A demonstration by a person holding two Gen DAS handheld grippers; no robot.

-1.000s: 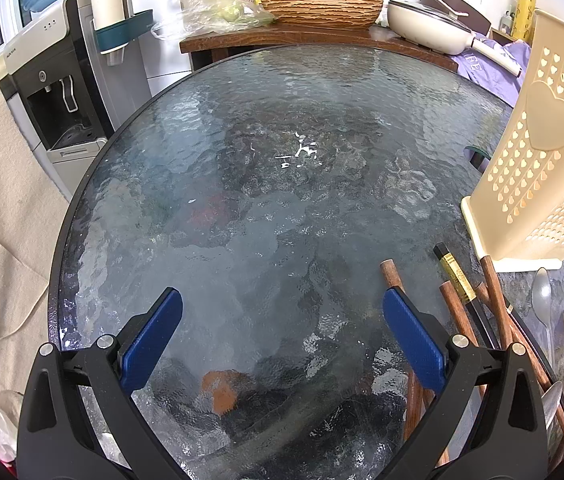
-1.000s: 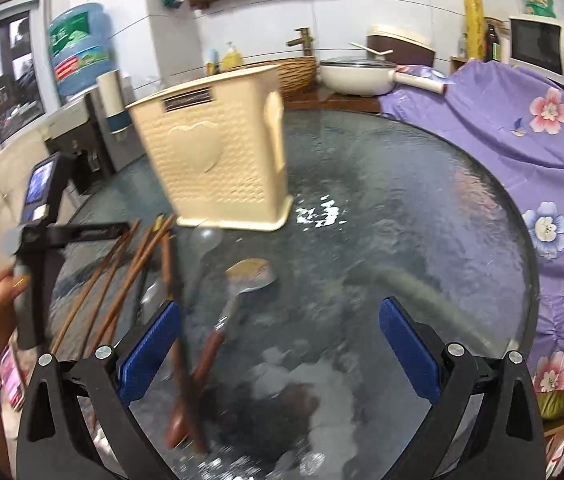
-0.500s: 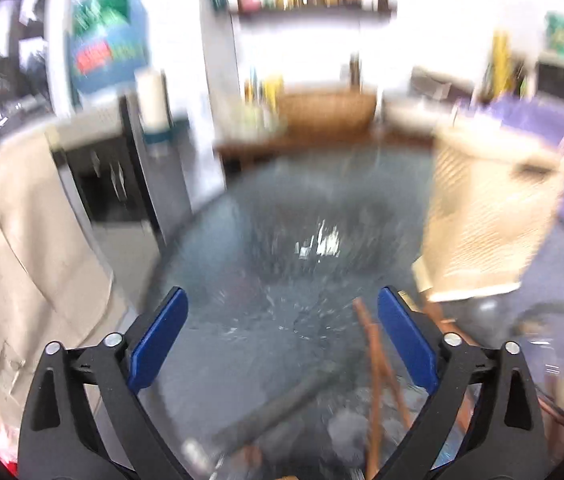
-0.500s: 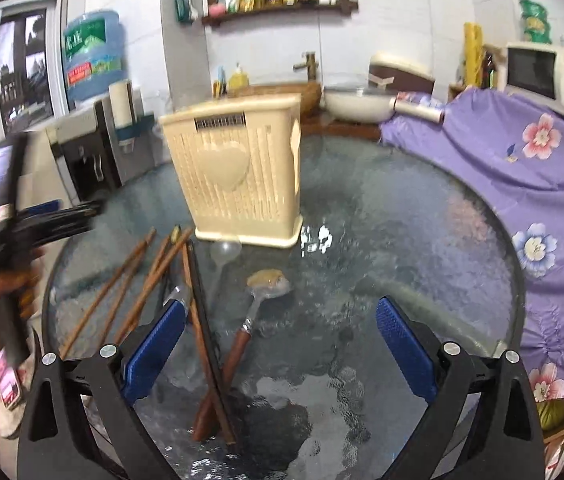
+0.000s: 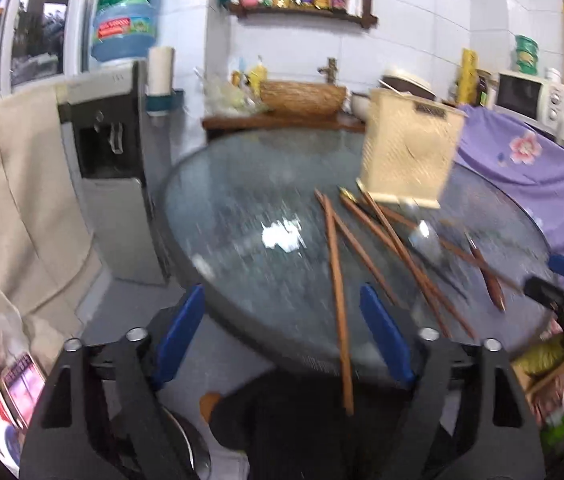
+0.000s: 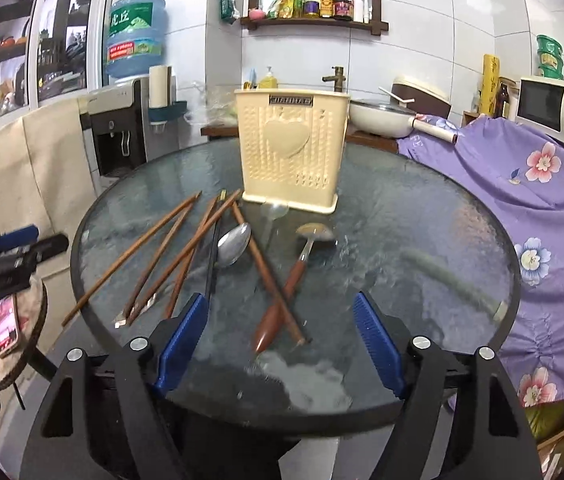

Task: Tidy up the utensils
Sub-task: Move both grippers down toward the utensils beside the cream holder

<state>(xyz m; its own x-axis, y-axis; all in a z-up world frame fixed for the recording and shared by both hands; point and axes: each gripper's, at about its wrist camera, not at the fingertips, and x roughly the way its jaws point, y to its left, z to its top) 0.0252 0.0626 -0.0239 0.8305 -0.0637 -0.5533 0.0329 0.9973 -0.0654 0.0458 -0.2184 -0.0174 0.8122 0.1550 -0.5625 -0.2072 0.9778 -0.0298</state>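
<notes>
2 grippers have both pulled back from the round textured-glass table (image 6: pixel 402 216) since the earlier frames. Your left gripper (image 5: pixel 282 332) and right gripper (image 6: pixel 278 340) have just been closing partway, yet both remain spread with nothing pinched. The brown wooden chopsticks (image 6: pixel 154 256) lie at 10 o'clock of your right gripper, before the cream perforated plastic utensil holder (image 6: pixel 292 152) at 12. Its label is unreadable.
</notes>
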